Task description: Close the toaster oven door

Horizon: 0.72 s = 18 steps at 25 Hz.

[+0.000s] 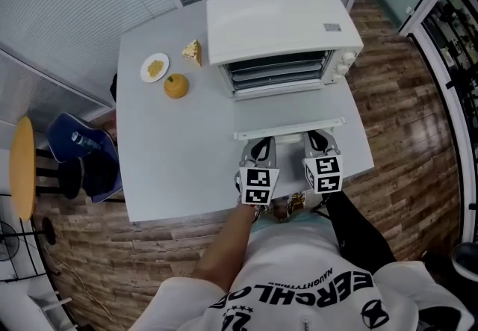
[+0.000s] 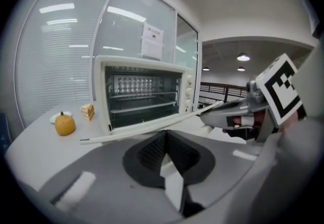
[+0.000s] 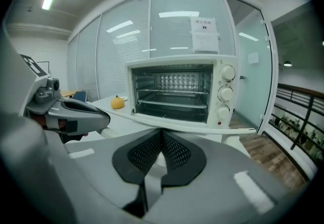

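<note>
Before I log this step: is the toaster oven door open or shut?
Open: the toaster oven door lies down flat; the racks inside show.

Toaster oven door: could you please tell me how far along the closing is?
Nothing is done yet: the door lies fully open, level in front of the toaster oven. In hand: the left gripper and right gripper, both shut and empty, sit near its front edge. Left: swinging the door up until it shuts.
</note>
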Available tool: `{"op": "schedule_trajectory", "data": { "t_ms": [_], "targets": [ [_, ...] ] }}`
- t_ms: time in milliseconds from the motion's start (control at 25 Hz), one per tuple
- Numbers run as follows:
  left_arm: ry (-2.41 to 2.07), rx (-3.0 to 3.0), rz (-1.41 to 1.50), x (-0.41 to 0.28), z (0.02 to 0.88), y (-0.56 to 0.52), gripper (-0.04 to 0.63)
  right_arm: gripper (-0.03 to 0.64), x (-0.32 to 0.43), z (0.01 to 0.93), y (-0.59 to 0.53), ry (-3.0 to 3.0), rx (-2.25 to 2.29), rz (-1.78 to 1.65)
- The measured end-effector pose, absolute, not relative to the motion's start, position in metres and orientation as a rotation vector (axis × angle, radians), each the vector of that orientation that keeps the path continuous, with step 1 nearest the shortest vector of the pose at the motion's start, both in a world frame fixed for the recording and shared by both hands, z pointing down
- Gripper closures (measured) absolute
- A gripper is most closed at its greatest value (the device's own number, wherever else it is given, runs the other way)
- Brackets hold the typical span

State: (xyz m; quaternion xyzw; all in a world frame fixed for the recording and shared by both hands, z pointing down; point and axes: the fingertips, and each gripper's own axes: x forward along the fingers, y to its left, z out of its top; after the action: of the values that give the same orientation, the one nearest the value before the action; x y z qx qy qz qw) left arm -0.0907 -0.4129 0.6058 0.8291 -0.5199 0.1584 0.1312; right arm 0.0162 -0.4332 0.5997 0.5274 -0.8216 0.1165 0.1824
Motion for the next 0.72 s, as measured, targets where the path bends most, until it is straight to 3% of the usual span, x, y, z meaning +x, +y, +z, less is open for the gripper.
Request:
{"op": "schedule_trajectory", "data": {
  "t_ms": [720],
  "targets": [
    [-1.763,2.456,0.395,-0.115,0.516,-0.477,0.541,0.617,0.002,0.509,-0.493,-2.419,1.527,0.117]
  ]
}}
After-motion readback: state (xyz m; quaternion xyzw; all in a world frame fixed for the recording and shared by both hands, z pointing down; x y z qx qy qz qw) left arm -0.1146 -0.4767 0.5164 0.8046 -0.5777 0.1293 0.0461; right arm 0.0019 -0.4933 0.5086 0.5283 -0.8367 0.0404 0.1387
